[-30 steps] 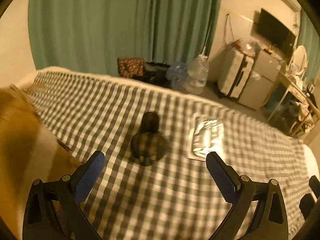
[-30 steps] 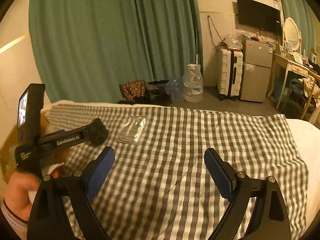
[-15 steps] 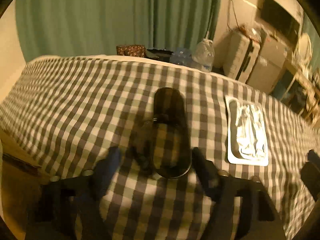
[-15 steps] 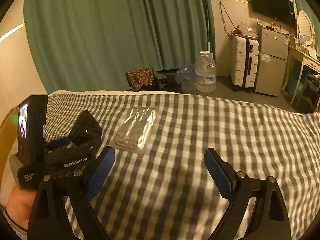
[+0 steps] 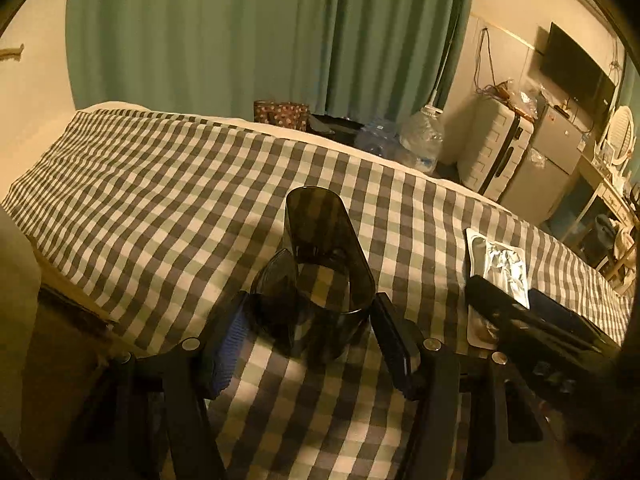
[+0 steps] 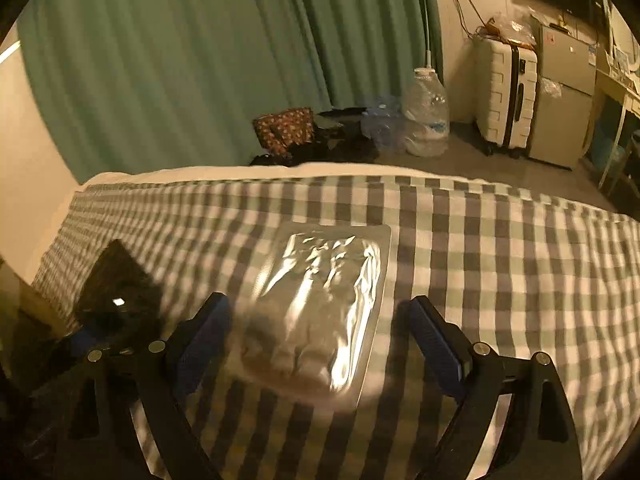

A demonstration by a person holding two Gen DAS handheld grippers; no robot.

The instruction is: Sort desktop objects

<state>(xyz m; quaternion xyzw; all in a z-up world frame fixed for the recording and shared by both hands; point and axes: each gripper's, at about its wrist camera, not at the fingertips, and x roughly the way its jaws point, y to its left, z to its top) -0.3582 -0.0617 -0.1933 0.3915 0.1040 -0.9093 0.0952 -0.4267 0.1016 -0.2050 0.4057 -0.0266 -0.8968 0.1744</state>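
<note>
Our left claw (image 5: 306, 332) straddles the dark holder (image 5: 320, 276) on the checked cloth (image 5: 160, 200), fingers apart, contact unclear. Our right claw (image 6: 320, 336), spread wide, frames the foil pack (image 6: 320, 304) lying flat.

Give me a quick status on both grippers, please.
Left gripper open, straddling dark translucent holder. Right gripper open, straddling foil packet. Neither gripped yet. Nothing in the way.

On the checked cloth (image 5: 168, 184), the tinted holder (image 5: 320, 276) stands left of the foil packet (image 5: 502, 266).
</note>
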